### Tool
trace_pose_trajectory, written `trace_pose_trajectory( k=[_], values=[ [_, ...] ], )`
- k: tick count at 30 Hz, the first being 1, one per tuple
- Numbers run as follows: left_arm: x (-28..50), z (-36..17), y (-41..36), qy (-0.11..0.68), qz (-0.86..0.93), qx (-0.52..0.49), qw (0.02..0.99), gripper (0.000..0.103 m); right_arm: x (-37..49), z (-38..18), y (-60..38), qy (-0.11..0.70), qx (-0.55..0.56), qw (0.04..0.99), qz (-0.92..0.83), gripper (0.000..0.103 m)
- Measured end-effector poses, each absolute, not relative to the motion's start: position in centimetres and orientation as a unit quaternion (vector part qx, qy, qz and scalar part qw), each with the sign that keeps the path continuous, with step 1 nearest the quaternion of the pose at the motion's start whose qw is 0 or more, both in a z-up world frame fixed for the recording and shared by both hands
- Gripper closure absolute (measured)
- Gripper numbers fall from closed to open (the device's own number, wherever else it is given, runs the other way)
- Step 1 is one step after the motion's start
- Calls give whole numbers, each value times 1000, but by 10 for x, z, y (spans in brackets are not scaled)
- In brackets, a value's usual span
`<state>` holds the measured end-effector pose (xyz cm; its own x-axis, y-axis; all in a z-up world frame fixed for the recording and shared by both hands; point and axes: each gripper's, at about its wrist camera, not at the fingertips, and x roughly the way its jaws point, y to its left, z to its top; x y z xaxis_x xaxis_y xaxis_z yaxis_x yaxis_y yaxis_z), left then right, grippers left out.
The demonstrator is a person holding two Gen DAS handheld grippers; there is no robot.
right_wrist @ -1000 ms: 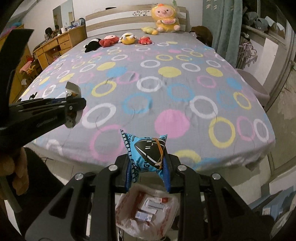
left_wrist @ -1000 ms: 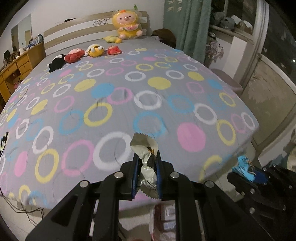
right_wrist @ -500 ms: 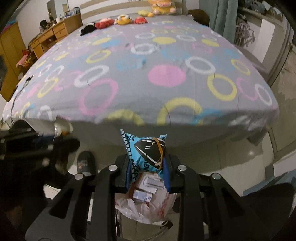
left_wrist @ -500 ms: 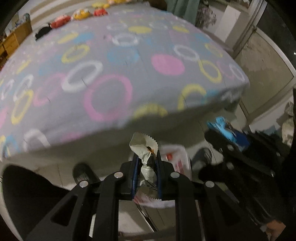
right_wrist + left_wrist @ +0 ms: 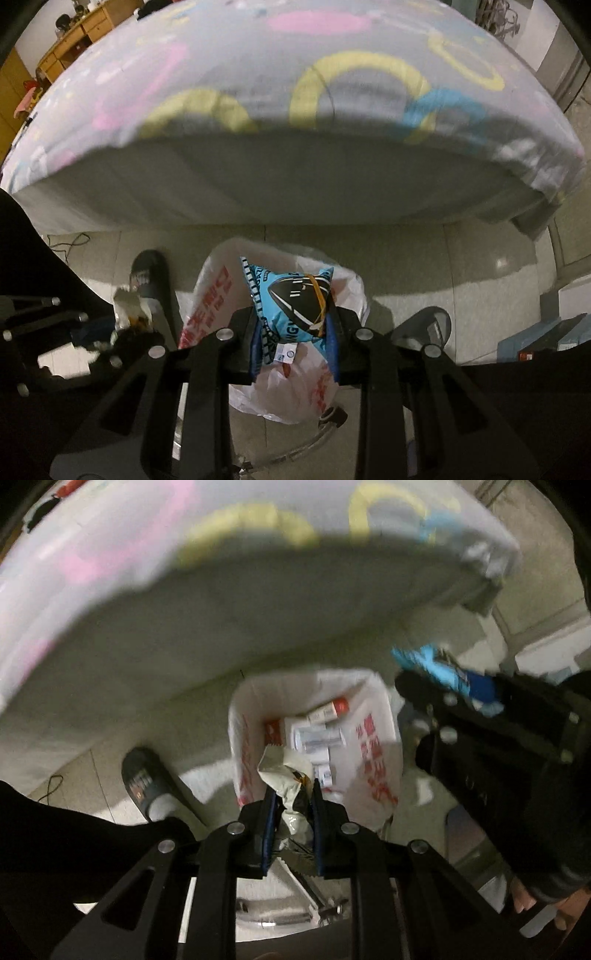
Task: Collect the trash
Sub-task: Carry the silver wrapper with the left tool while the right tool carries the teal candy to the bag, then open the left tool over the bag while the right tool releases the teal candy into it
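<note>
Left gripper (image 5: 291, 805) is pointing down, its jaws pinching a crumpled pale wrapper (image 5: 286, 771) whose serrated top edge is sticking up past the fingertips. Right gripper (image 5: 293, 325) is clamping a puffy blue snack packet (image 5: 291, 295) between its blue pads, the packet bulging above the fingertips. Just beyond and below both grippers, a white plastic bag (image 5: 373, 746) with red print is standing open on the floor; its mouth is gaping toward the cameras, with small cartons (image 5: 317, 734) lying inside. In the left wrist view the wrapper is overlapping the bag's near rim; in the right wrist view the packet is sitting over the bag's opening (image 5: 221, 280). A dark slipper (image 5: 142, 779) is lying on the tiled floor just left of the bag, with a narrow strip of tile between them. Right of the bag, in the right wrist view, a second slipper (image 5: 430, 326) is resting with open tile around it. Farther off, the side of the bed (image 5: 295, 181) is running across the whole frame, its lower edge sitting near the bag's far rim, leaving a band of bare floor (image 5: 461, 254). The ring-patterned sheet (image 5: 354, 74) is blurring above.
</note>
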<state>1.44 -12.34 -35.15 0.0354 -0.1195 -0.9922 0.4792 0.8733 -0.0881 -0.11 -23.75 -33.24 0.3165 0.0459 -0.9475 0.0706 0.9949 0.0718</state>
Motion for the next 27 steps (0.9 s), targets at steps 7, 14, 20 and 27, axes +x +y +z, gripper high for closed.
trace_pose_trajectory(
  k=[7, 14, 20, 27],
  values=[
    [10, -373, -127, 684, -209, 149, 683, 85, 8, -355, -236, 609, 61, 791, -3, 76],
    [8, -375, -130, 686, -213, 154, 679, 85, 7, -361, -235, 616, 67, 785, -1, 75],
    [9, -378, -132, 688, -214, 154, 676, 74, 8, -366, -236, 623, 73, 779, 5, 57],
    [9, -372, -132, 680, -211, 149, 686, 13, 7, -365, -241, 622, 80, 779, -8, 21]
  ],
)
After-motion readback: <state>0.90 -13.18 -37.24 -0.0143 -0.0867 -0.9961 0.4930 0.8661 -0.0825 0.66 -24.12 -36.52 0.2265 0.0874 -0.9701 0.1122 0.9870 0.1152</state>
